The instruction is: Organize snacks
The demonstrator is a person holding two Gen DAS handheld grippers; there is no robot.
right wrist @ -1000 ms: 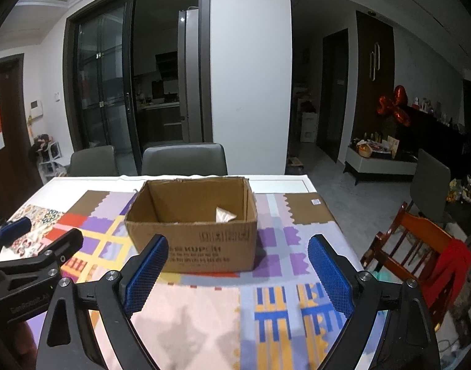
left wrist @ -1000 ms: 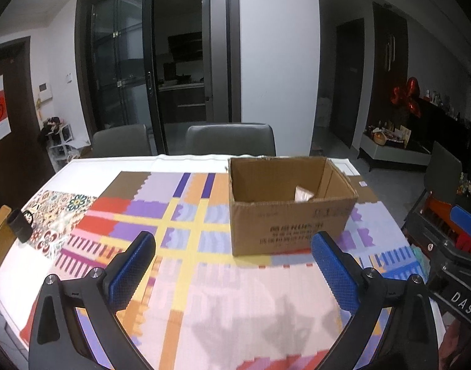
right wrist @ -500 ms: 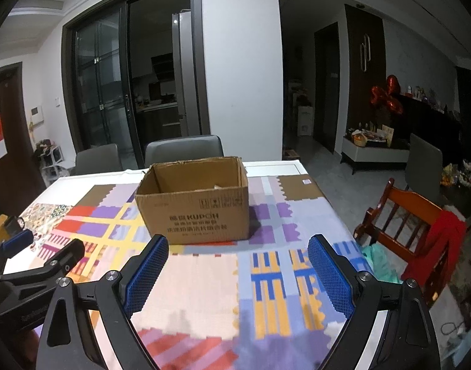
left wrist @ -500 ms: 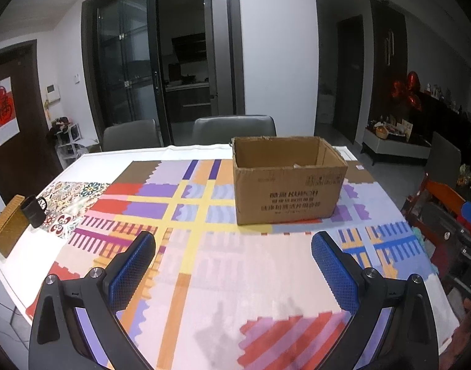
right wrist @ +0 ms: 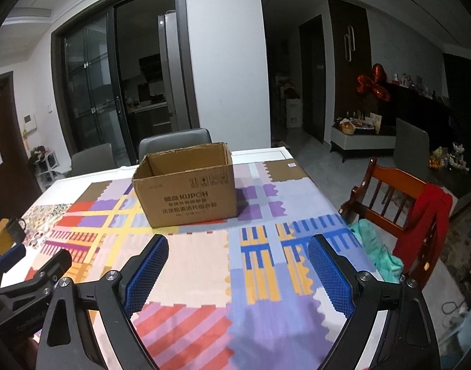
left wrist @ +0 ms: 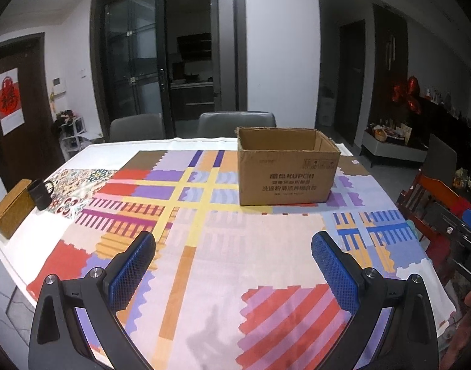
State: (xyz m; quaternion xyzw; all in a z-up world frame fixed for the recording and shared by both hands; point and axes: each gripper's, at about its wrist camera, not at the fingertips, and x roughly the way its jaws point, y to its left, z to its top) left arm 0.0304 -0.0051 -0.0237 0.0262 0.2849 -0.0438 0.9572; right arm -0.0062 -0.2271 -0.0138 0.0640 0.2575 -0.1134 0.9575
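Both grippers have backed from the cardboard box (left wrist: pixel 286 171); wooden chair (right wrist: pixel 399 203) alongside.

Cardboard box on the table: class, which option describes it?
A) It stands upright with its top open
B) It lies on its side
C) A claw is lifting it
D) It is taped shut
A: the cardboard box stands upright on the patterned cloth, top open.

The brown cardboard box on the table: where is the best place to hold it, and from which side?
Probably grip the brown cardboard box by its top rim, coming from above. It stands upright with the top open, so one pad can go inside the thin near wall and one outside. The body looks too wide for one claw.
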